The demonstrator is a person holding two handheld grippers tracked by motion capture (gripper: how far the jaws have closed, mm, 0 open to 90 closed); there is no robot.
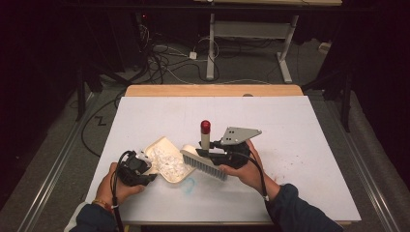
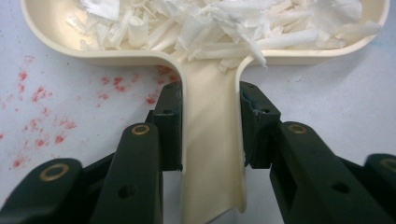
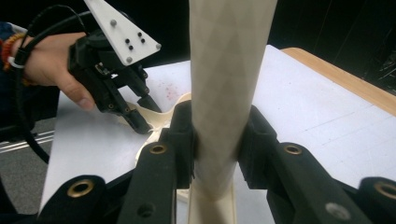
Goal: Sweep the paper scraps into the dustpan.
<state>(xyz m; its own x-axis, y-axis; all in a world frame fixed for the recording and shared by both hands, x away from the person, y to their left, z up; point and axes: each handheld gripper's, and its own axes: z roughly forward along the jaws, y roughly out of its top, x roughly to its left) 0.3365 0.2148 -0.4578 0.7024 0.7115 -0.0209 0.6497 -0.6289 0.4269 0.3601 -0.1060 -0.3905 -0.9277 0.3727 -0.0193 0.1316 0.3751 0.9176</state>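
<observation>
A: Nearest the lens, the left gripper [image 2: 211,140] pinches the cream handle of the dustpan [image 2: 212,154], a black pad flat against each side.

B: And the right gripper [image 3: 219,140]?

A: Pressed onto the pale handle of the brush [image 3: 224,93], which stands upright between its pads. In the high view the brush [image 1: 205,163] tilts its bristles down at the pan's 3 o'clock edge, its red cap at 12 o'clock.

B: What lies around them?

A: White paper shreds [image 2: 224,28] heaped in the pan's tray. Red specks [image 2: 42,116] dot the table at 9 o'clock of the left jaws; a faint blue ring [image 1: 188,184] sits at 6 o'clock of the brush.

B: Anything one view adds?

A: The right gripper view shows the left hand [image 3: 56,70] and its grey plate [image 3: 122,32] from the side, jaws low on the pan. The high view shows the white table [image 1: 309,140], bare from 12 to 3 o'clock, with its near edge close under both hands.
</observation>
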